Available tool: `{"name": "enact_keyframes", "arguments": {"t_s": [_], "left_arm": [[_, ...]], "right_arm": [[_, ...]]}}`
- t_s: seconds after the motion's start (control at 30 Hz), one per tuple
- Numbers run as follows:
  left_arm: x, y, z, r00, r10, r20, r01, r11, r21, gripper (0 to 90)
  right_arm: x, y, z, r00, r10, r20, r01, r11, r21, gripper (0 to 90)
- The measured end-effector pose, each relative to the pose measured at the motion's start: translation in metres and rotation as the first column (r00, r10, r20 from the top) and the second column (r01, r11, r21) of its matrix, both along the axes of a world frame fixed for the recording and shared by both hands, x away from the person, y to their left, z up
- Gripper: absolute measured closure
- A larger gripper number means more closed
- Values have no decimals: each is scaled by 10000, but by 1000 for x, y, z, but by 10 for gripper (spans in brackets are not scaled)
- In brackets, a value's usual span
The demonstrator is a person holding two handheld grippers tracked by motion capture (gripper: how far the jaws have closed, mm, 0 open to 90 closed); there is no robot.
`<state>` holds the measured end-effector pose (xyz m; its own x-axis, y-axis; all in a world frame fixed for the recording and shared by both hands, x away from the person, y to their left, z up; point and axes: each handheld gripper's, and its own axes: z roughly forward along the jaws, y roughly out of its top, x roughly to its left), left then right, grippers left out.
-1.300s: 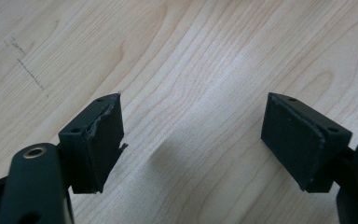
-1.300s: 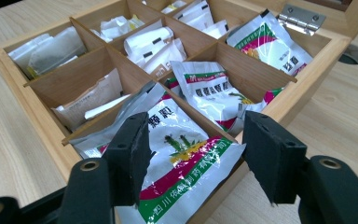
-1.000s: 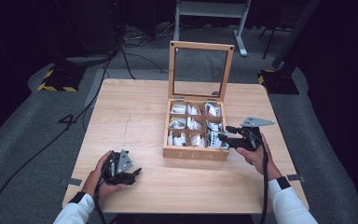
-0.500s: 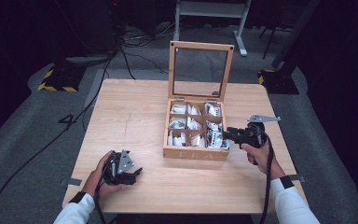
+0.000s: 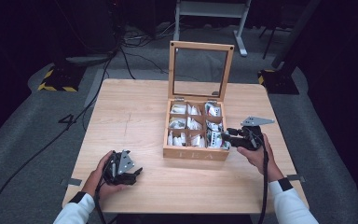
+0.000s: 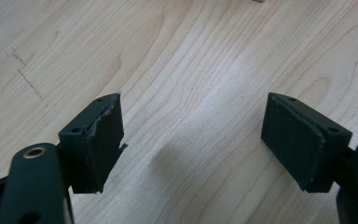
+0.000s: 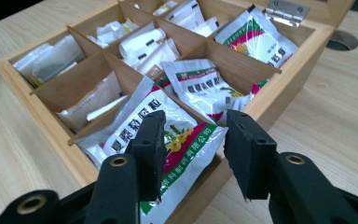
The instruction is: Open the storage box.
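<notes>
Tea packet with green, red and white printing (image 7: 177, 140), a flat shiny foil one, sits in the near right corner pocket of the light wooden tea box (image 5: 196, 153), whose glass lid (image 5: 200, 70) stands straight up at the back. The right gripper (image 7: 193, 149) has its two black jaws on either side of the packet's near end, with a gap between them; its jaws have just been closing and then eased a little, and it is hard to see if the pads really press on the foil (one pad seems to touch it, the other stands off). So the step looks like picking a tea packet out of the box. Next the jaws would need to squeeze all the way on the packet and then lift it straight up, clear of the wooden walls. The left gripper (image 5: 123, 169) rests on the pale wooden table (image 5: 135, 112) near the front edge, well apart from the box, with its jaws wide and nothing between them. A second ago the right gripper sat a bit higher and farther back along the box's right side; now it is lower, at the front corner pocket. The left gripper has not moved.
</notes>
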<state>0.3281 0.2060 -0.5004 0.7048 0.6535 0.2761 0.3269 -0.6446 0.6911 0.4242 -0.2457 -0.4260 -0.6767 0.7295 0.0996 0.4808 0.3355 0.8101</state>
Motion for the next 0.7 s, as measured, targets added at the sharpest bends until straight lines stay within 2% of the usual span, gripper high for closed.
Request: {"name": "enact_keyframes", "arguments": {"t_s": [0.07,0.1,0.13,0.17,0.23,0.27,0.33,0.57,0.63,0.7], "left_arm": [[0,0,0,10000,34,-50,-34,10000,-34,213],[0,0,0,10000,35,-45,-35,10000,-40,213],[0,0,0,10000,8,0,-8,10000,-17,213],[0,0,0,10000,9,-3,-9,10000,-9,213],[0,0,0,10000,14,0,-14,10000,-19,213],[-1,0,0,10000,23,4,-23,10000,-24,213],[-1,0,0,10000,19,68,-19,10000,14,213],[-1,1,-1,10000,-11,89,11,10000,-61,213],[-1,1,-1,10000,-18,92,19,10000,-67,213],[-1,1,-1,10000,-23,76,24,10000,-63,213]], "right_arm": [[0,-2,1,9997,166,-157,-159,9991,384,606],[1,-3,1,9992,326,-252,-310,9977,608,652],[1,-3,0,9970,674,-383,-633,9931,983,654],[0,-1,0,9955,841,-444,-793,9918,1004,657],[-1,7,-2,9963,777,-365,-768,9967,255,671],[-1,10,-3,9957,858,-350,-852,9962,191,675],[-1,15,-4,9966,786,-247,-792,9966,-229,689],[1,21,-4,9957,923,114,-919,9953,-304,787],[1,21,-4,9926,1190,223,-1186,9927,-208,840],[0,21,-4,9912,1267,389,-1253,9914,-366,871]]}}
